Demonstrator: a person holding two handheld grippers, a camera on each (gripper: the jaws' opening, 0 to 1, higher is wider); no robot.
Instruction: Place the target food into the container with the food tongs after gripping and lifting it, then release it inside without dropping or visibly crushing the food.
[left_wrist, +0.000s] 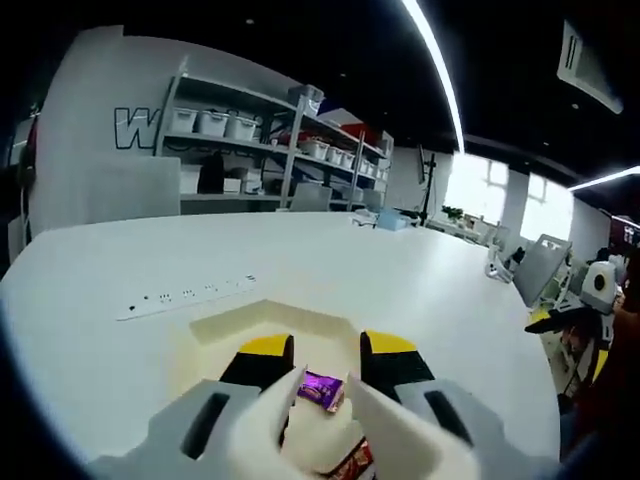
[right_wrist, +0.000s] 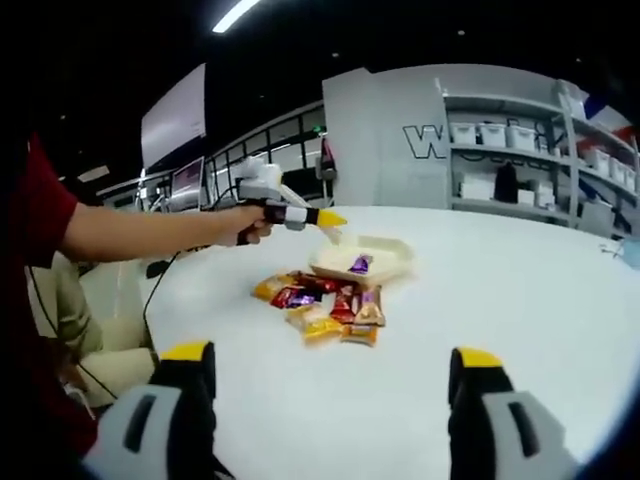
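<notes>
Tongs (left_wrist: 330, 425) sit nearest the lens in the left gripper view: two pale, broad blades rising between the left gripper (left_wrist: 325, 375) jaws, w/ a purple-wrapped snack (left_wrist: 322, 389) between the blade tips. Whether the blades really pinch it or it's lying in the tray just under them, can't tell from this angle. Left gripper looks pressed in on the tong arms.

Biggest thing is the white bench (right_wrist: 520, 300), curved edge, w/ a power strip (left_wrist: 190, 294) lying flat on it. Shelving (left_wrist: 270, 150) w/ bins stands behind, well apart.

Next down: cream container (right_wrist: 385, 262), shallow tray, open top. In the right gripper view the purple snack shows over or inside it, tong tips at its near rim.

Right gripper (right_wrist: 330, 410) is spread wide, nothing between its jaws, hanging near the bench, well apart from the work.

Smallest: snack pile (right_wrist: 325, 305) just beside the tray, approx a handful of small foil packs, red, yellow, brown.

Handling, as a guess: pack is light, wrapper slick and crinkly, contents prob. brittle or soft. Take it across the flat middle, not the sealed ends, w/ only light squeeze. Too firm dents it; too loose and foil slides off smooth blades. Open slowly, low in the tray.
</notes>
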